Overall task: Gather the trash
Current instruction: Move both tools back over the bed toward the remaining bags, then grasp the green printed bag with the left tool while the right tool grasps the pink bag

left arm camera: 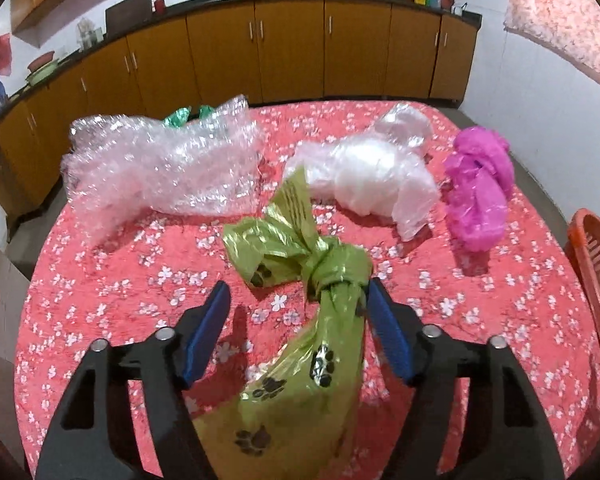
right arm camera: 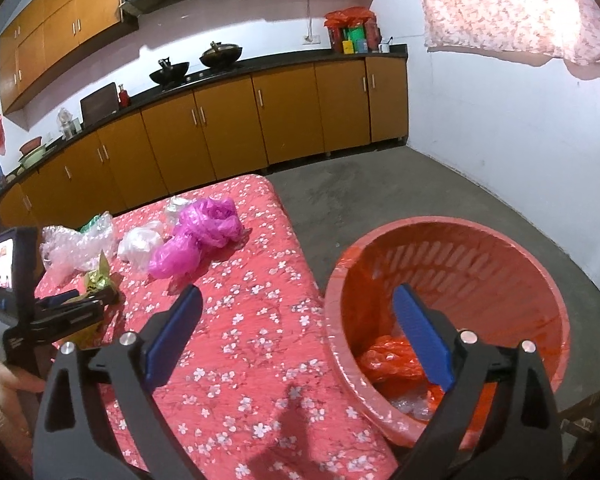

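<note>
A knotted green bag with black paw prints [left arm camera: 300, 344] lies on the red flowered tablecloth [left arm camera: 120, 280], between the fingers of my left gripper [left arm camera: 298, 296]. The gripper is open; its right pad touches the bag near the knot, the left pad is apart from it. Beyond lie bubble wrap [left arm camera: 160, 164], a white plastic bag [left arm camera: 368, 180] and a magenta plastic bag [left arm camera: 478, 188]. My right gripper [right arm camera: 296, 300] is open and empty, above the table edge beside a red basket [right arm camera: 540, 280] that holds red plastic trash [right arm camera: 388, 360]. The left gripper [right arm camera: 72, 304] shows at the far left.
The basket stands off the table's right side, on a grey floor [right arm camera: 380, 184]. Kitchen cabinets [left arm camera: 292, 48] line the far wall. A green wrapper [left arm camera: 180, 116] peeks from behind the bubble wrap.
</note>
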`<state>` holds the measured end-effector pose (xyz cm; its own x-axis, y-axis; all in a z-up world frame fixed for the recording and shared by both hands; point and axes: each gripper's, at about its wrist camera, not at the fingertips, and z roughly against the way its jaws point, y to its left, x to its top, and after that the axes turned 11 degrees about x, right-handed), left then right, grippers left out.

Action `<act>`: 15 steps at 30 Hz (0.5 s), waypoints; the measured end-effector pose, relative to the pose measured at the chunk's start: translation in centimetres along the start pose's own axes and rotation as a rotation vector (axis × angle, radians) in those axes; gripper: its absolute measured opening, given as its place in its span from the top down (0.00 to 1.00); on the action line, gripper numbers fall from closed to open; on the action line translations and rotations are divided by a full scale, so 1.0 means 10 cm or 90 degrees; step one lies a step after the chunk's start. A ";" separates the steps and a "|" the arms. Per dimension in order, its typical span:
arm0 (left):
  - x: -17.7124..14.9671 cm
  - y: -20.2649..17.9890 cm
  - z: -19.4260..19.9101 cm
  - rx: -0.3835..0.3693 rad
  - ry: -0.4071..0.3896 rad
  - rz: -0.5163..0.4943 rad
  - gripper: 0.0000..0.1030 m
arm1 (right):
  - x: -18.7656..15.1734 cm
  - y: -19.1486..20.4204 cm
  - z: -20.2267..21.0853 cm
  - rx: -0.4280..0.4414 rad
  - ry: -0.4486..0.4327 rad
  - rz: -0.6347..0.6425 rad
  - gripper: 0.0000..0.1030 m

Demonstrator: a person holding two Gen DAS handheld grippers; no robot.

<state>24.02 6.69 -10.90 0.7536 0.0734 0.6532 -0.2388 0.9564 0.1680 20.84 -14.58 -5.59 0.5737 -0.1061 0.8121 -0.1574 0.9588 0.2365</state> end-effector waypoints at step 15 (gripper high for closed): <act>-0.19 0.47 0.27 -0.068 -0.028 0.014 0.87 | 0.10 0.33 -0.44 0.036 0.021 0.013 0.12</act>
<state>19.79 10.31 -9.34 0.7212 0.0839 0.6876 -0.1861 0.9796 0.0756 24.40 -10.39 -6.36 0.5954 -0.0770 0.7997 -0.2147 0.9440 0.2507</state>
